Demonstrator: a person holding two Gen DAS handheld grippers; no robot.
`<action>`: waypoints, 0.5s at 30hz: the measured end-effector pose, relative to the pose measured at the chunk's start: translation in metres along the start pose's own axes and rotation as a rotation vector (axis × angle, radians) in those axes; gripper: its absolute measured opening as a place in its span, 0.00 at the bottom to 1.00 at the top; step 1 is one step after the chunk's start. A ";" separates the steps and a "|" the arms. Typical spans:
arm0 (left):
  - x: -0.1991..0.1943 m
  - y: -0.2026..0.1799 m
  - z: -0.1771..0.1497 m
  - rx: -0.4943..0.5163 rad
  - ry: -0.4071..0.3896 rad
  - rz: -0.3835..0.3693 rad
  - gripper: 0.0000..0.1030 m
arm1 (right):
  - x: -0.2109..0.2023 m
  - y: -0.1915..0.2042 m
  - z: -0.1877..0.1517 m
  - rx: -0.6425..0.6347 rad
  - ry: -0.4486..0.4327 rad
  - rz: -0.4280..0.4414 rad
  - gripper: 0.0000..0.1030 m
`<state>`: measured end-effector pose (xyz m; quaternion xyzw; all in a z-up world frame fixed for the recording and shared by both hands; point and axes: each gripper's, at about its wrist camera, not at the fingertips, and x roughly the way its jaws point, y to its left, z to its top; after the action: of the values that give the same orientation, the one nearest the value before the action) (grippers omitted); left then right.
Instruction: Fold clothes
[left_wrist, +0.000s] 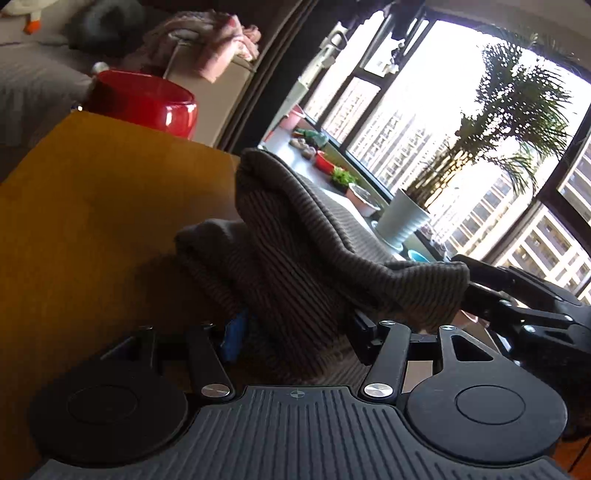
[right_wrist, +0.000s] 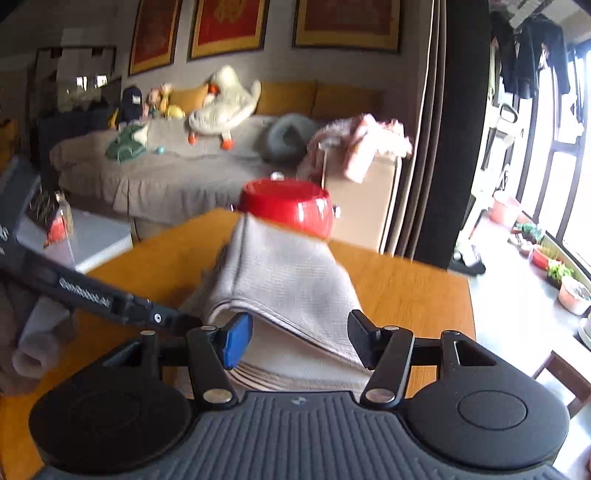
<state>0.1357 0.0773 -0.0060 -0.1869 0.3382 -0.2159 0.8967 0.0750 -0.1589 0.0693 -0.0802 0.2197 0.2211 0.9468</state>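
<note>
A grey ribbed garment (left_wrist: 295, 236) lies bunched and partly raised on the wooden table (left_wrist: 92, 221). In the left wrist view it runs up between the wide-apart fingers of my left gripper (left_wrist: 299, 332), which stands open around it. Its right edge hangs at my right gripper (left_wrist: 476, 284). In the right wrist view the garment (right_wrist: 288, 273) shows as a folded stack of layers. My right gripper (right_wrist: 300, 339) is open with that stack between its fingers. My left gripper (right_wrist: 181, 319) reaches the stack's left side.
A red stool (right_wrist: 291, 206) stands just past the table's (right_wrist: 406, 288) far edge. Behind it are a sofa (right_wrist: 166, 177) with soft toys and a box (right_wrist: 369, 199) draped in pink cloth. Rolled grey fabric (right_wrist: 33, 350) lies at left. Potted plants (left_wrist: 402, 218) line the window.
</note>
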 end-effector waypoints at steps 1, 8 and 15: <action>-0.001 0.003 0.001 -0.005 -0.009 0.011 0.56 | 0.006 0.005 0.007 0.007 -0.008 0.009 0.56; 0.013 0.004 -0.004 0.022 0.017 0.041 0.54 | 0.036 0.026 0.028 0.000 -0.012 0.018 0.56; 0.015 0.006 -0.004 0.010 0.024 0.035 0.59 | 0.028 0.022 0.018 -0.014 0.040 0.005 0.62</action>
<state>0.1449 0.0736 -0.0197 -0.1736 0.3512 -0.2042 0.8971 0.0942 -0.1246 0.0713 -0.0908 0.2371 0.2232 0.9411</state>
